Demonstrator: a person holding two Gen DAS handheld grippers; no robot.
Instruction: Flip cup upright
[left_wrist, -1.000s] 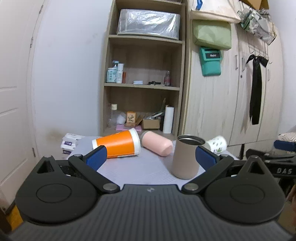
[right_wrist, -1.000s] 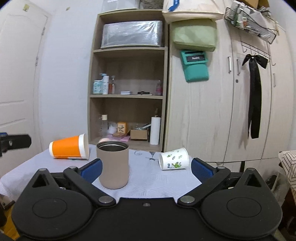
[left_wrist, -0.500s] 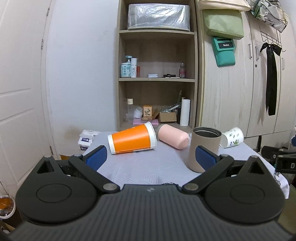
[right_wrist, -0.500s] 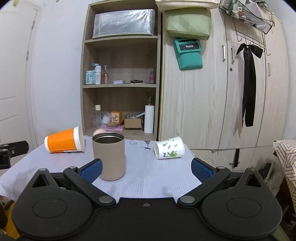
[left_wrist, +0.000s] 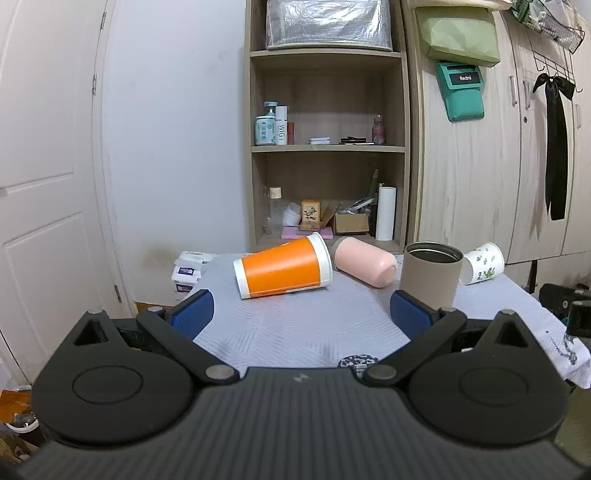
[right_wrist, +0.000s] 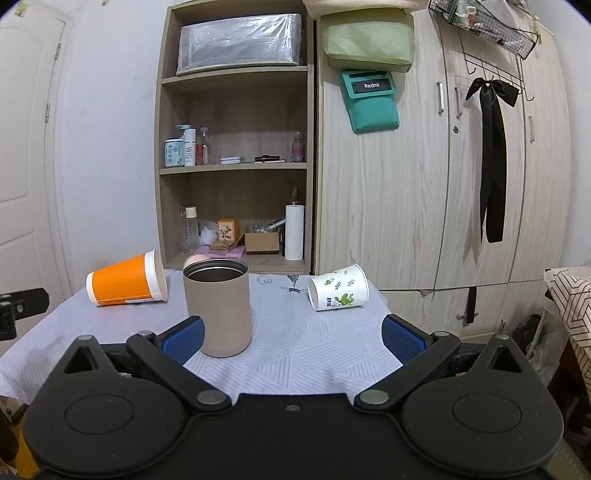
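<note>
Four cups are sitting on the table (left_wrist: 295, 328), which a pale patterned cloth is covering. The beige tumbler (right_wrist: 218, 306) is standing upright, mouth up. The orange cup (left_wrist: 282, 271) is lying on its side at the left, the pink cup (left_wrist: 365, 266) is lying just beside its rim, and the floral paper cup (right_wrist: 339, 287) is lying on its side at the far right. The left gripper (left_wrist: 301, 314) is hovering at the near edge with fingers spread wide, gripping nothing. The right gripper (right_wrist: 291, 334) is likewise hanging spread and empty, its left finger (right_wrist: 183, 338) showing just beside the tumbler's base.
</note>
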